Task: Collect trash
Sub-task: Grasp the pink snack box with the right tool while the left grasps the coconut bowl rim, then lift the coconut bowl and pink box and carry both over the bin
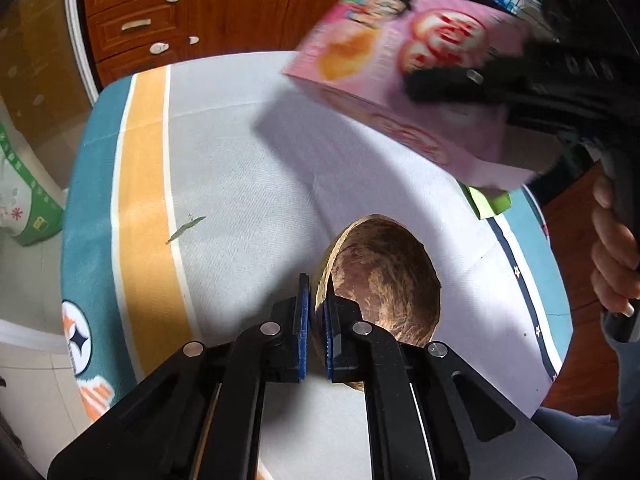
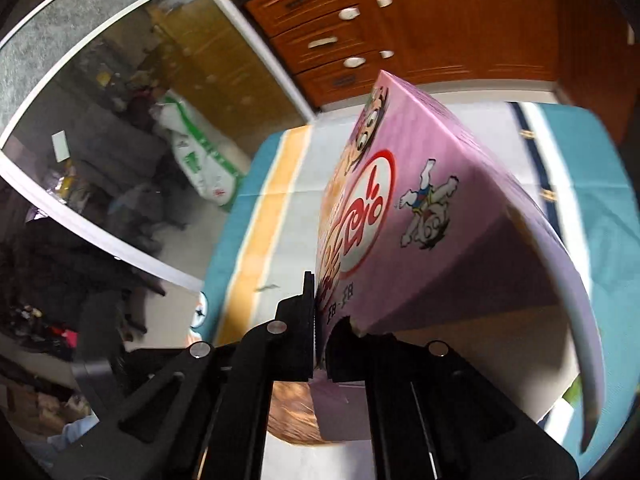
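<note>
Trash is held in both hands. Left tongs (image 1: 316, 320) pinch the rim of a brown coconut shell (image 1: 384, 280), low over the table (image 1: 240, 160), likely because the thin edge is easy to grab. Right tongs (image 2: 318, 340) squeeze one wall of the pink box (image 2: 420, 208), up in the air, probably to carry it away.

Brown wooden cabinet (image 1: 224, 4) stands beyond the sunlit tablecloth (image 1: 240, 168).

pink box (image 2: 432, 216), red Korean logo, illegible
</note>
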`<state>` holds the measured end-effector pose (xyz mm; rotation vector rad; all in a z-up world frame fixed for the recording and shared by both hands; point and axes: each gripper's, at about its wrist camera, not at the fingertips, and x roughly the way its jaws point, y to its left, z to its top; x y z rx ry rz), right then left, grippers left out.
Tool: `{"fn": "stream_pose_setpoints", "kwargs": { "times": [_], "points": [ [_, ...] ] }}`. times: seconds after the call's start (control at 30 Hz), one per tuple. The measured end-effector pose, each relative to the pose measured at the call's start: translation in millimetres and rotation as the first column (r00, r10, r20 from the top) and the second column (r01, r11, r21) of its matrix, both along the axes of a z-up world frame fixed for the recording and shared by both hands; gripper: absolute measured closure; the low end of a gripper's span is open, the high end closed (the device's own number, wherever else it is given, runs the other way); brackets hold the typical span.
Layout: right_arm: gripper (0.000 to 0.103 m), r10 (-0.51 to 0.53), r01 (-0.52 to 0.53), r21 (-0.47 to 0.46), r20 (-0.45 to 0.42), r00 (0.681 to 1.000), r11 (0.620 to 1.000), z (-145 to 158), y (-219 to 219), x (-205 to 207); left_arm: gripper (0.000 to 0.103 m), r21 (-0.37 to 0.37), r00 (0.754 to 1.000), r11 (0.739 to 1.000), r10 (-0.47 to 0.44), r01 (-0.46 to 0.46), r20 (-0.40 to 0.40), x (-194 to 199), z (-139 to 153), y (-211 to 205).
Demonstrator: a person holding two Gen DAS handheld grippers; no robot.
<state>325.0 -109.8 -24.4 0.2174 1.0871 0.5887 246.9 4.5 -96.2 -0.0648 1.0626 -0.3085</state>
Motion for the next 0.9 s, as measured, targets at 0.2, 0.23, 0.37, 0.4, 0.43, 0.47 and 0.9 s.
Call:
{"fn": "stream_pose_setpoints", "kwargs": {
  "times": [0.2,0.23,0.37,0.4,0.43,0.47,0.9],
  "points": [
    [0.099,-0.059,0.059,-0.055,0.014,0.998,0.997,8.9,-32.8,-28.4,0.097,0.073,1.000,0.997,0.022,-0.023,0.020,-14.0,16.4,-11.9],
    [0.099,-0.066,0.067,-0.056,0.021,0.998,0.996,11.5,-37.9,-33.0,0.097,0.081,0.999,0.996,0.021,-0.024,0.030,-17.5,20.8,-14.5],
    [0.099,-0.097,0.099,-0.042,0.041,0.994,0.994,23.2,-61.0,-53.1,0.097,0.101,0.998,0.995,0.017,-0.023,0.060,-28.8,36.0,-25.7],
    [0.099,-0.104,0.105,-0.040,0.045,0.994,0.994,25.5,-64.0,-57.1,0.097,0.105,0.998,0.994,0.015,-0.022,0.065,-29.5,37.8,-27.6],
    [0.099,-0.111,0.113,-0.036,0.051,0.992,0.993,28.4,-70.1,-63.1,0.097,0.109,0.997,0.994,0.012,-0.020,0.070,-33.1,39.8,-30.8],
    [0.099,-0.117,0.119,-0.033,0.057,0.992,0.992,30.8,-76.5,-69.4,0.097,0.113,0.997,0.994,0.008,-0.016,0.075,-35.9,43.2,-35.3],
    [0.099,-0.241,0.244,-0.023,0.101,0.965,0.969,45.0,-175.6,-135.2,0.097,0.137,0.983,0.984,-0.134,0.116,0.127,-47.2,73.5,-112.4]
  ]
}}
